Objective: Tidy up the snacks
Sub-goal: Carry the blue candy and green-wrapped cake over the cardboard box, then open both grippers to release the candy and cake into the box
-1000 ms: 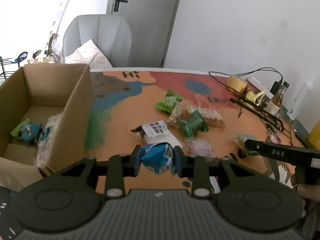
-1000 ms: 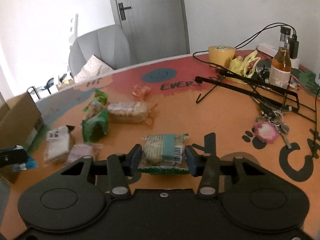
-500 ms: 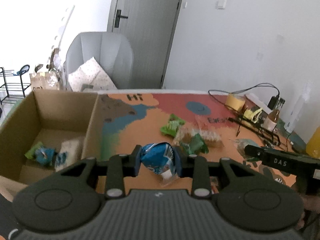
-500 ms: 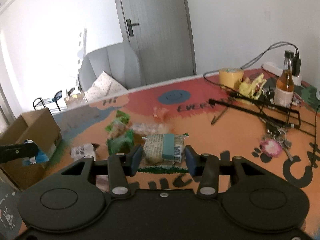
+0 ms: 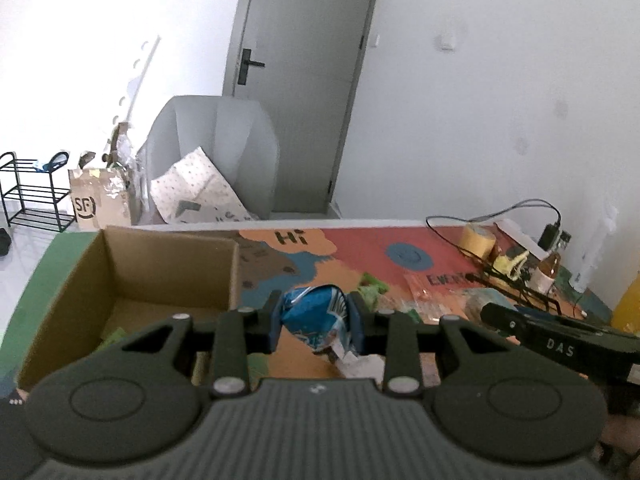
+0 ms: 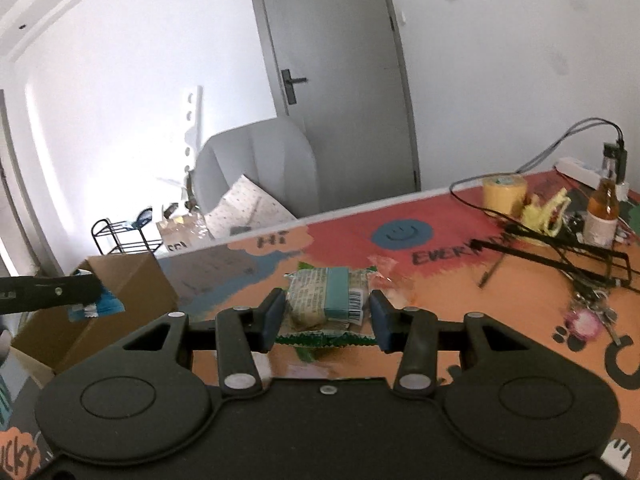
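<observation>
Both grippers are mid-carry: the left gripper [image 5: 316, 322] has its fingers clamped on a blue snack packet [image 5: 314, 320], the right gripper [image 6: 326, 316] on a green-edged cracker pack [image 6: 328, 298], both above the tabletop [image 6: 460, 300]. The cardboard box [image 5: 160, 276] sits at 10 o'clock; next, each must swing over it and release.

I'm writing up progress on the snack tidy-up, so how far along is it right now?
Partly done. The cardboard box already holds at least one green packet. In hand: the left tool grips a blue snack packet, and the right tool grips a barcoded snack pack. Left: several packets lie on the table.
</observation>
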A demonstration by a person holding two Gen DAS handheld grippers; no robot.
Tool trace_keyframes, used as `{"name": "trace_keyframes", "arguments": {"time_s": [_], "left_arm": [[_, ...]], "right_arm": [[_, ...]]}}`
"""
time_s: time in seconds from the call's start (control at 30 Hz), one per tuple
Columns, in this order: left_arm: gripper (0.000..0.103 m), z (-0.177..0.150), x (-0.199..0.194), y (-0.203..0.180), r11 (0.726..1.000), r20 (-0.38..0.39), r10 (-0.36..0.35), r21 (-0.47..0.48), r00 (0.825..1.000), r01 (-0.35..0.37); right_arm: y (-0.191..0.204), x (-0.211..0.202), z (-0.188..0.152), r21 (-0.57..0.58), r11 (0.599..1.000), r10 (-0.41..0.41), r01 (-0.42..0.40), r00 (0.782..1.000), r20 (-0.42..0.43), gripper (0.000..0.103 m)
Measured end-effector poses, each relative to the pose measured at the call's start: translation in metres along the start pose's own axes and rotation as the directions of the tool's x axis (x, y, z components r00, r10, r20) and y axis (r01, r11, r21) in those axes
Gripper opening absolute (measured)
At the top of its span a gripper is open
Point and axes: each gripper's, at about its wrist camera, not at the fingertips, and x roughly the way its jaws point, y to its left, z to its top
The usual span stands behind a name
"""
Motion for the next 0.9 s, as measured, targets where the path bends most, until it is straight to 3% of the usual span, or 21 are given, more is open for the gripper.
{"name": "trace_keyframes", "arguments": {"time_s": [0.5,0.9], "left_arm": [[0.033,0.009,-0.019,0.061,0.994,0.045,0.076,-0.077,0.996,-0.073],[0.037,-0.001,-0.019,0.113,0.977,-0.011,0.148,-0.154,0.989,-0.148]], "right_arm": [[0.057,0.004,0.017,-0.061,0.993,0.098,-0.097,0.995,0.027,0.043],[0.107,0.019,0.023,-0.125,0.980,0.159,-0.157,0.987,0.009,0.043]]}}
